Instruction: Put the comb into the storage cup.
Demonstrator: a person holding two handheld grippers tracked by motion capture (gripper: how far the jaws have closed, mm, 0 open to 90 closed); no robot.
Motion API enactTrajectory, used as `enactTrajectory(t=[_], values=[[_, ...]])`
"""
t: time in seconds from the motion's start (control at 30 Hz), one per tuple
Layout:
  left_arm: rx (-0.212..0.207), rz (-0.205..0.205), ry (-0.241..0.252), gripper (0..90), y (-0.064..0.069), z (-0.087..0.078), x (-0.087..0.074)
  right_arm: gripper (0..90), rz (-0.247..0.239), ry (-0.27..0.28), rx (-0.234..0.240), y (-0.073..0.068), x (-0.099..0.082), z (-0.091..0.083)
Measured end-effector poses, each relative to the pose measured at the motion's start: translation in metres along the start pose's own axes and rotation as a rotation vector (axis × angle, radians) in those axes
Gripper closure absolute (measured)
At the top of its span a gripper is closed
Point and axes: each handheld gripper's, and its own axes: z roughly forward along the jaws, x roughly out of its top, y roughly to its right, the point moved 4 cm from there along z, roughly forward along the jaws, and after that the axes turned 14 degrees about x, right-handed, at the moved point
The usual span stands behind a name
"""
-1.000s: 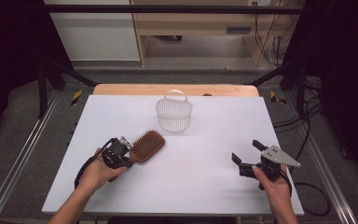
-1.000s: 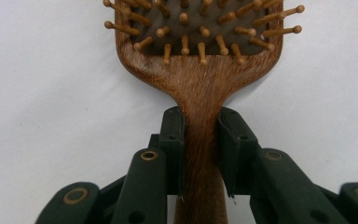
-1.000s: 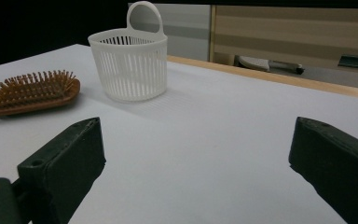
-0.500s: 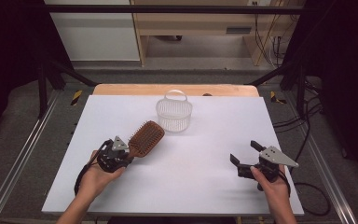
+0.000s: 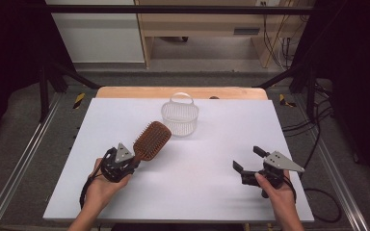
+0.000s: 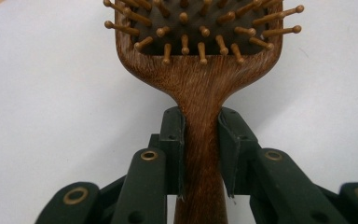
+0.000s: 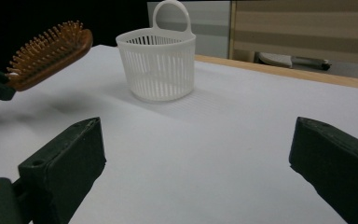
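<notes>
A wooden paddle hairbrush (image 5: 151,140) is lifted off the white table (image 5: 221,130), and my left gripper (image 5: 129,161) is shut on its handle (image 6: 200,154). Both pads press the handle's sides, and the bristled head (image 6: 200,28) points away from me. In the right gripper view the hairbrush (image 7: 46,53) hangs tilted in the air at the left, clear of the table. A white slatted basket (image 5: 179,116) with a loop handle stands upright at the back centre, just beyond the brush head. My right gripper (image 5: 249,159) rests open at the front right, with nothing between its fingers (image 7: 65,163).
A wooden strip (image 5: 183,92) runs along the table's far edge. Metal frame rails (image 5: 24,159) flank the table, and cables (image 5: 318,144) lie on the floor at the right. Bare table surface lies between the two grippers.
My left gripper has carried the hairbrush up and back a little, its head now nearer the basket. The right gripper has stayed where it was.
</notes>
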Motion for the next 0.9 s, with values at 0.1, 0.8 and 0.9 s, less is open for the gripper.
enactTrajectory(t=[0.1, 0.8, 0.9], values=[[0.003, 0.013, 0.015, 72.8, 0.004, -0.002, 0.002, 3.7, 0.032, -0.004, 0.019, -0.004, 0.002, 0.007], [-0.019, 0.053, 0.135, 72.8, 0.048, -0.014, 0.034, 6.7, 0.127, -0.069, 0.237, -0.052, 0.033, 0.085], [-0.024, 0.071, 0.142, 72.8, 0.055, -0.015, 0.038, 7.5, 0.133, -0.084, 0.266, -0.059, 0.035, 0.094]])
